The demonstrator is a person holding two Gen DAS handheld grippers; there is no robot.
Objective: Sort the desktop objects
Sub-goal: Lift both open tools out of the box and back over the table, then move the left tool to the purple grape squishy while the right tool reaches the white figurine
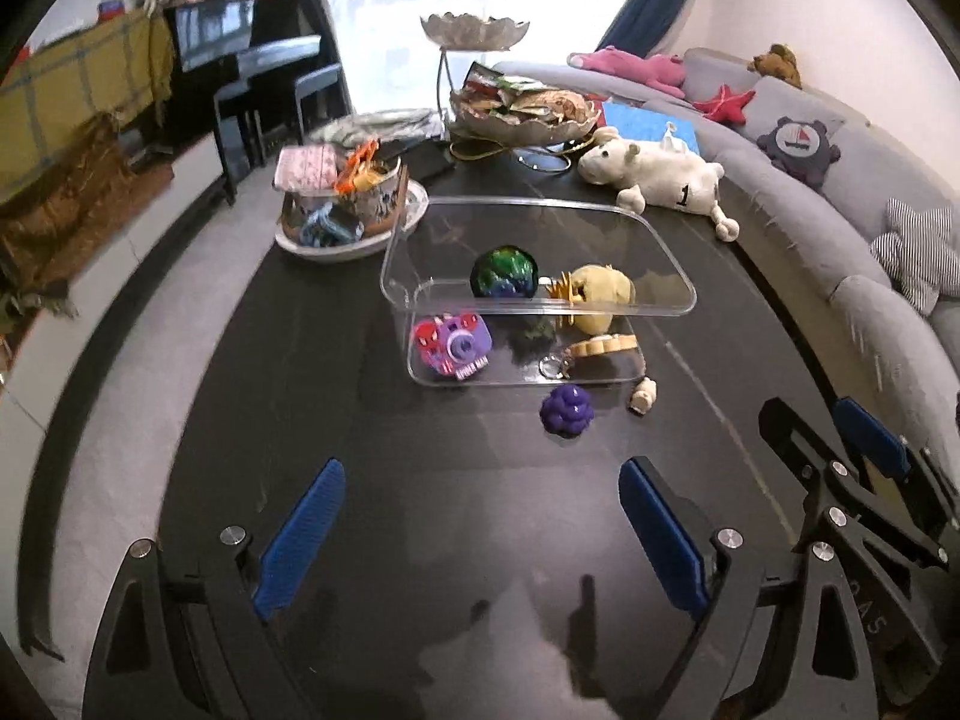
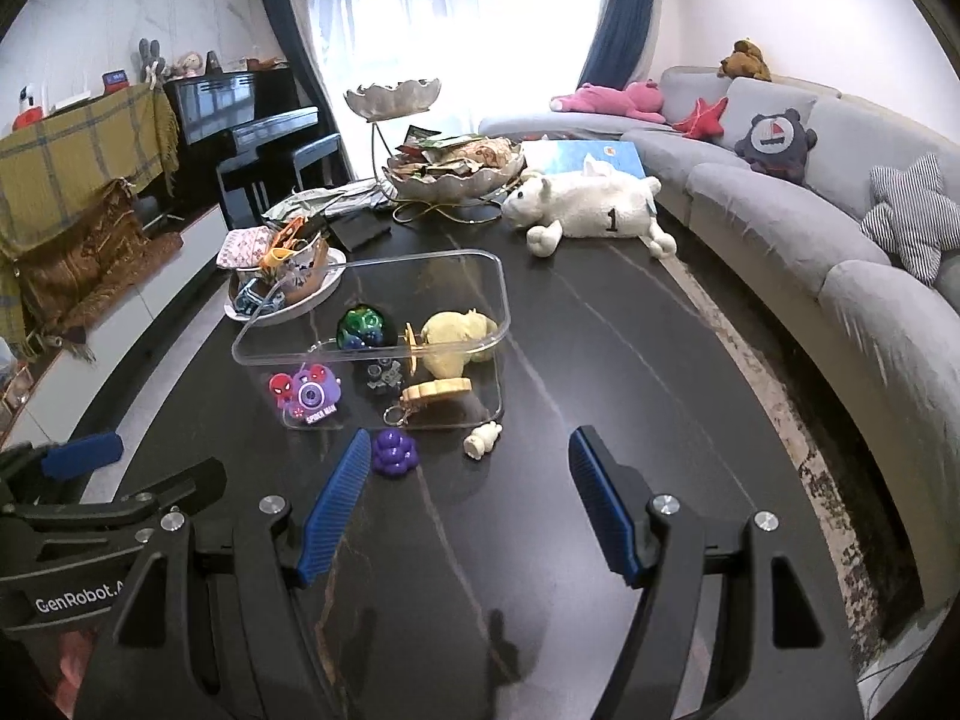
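Ribbed blue tool (image 1: 480, 531) pads, bare.

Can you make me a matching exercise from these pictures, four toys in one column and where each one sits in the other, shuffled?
Things:
1. purple grape toy
2. Spider-Man toy camera
3. white plush sheep
4. pink plush toy

Places:
A. inside the clear plastic box
B. on the grey sofa
C. on the dark table, just outside the box
D. on the table's far end, lying on its side

Pairs: 1-C, 2-A, 3-D, 4-B
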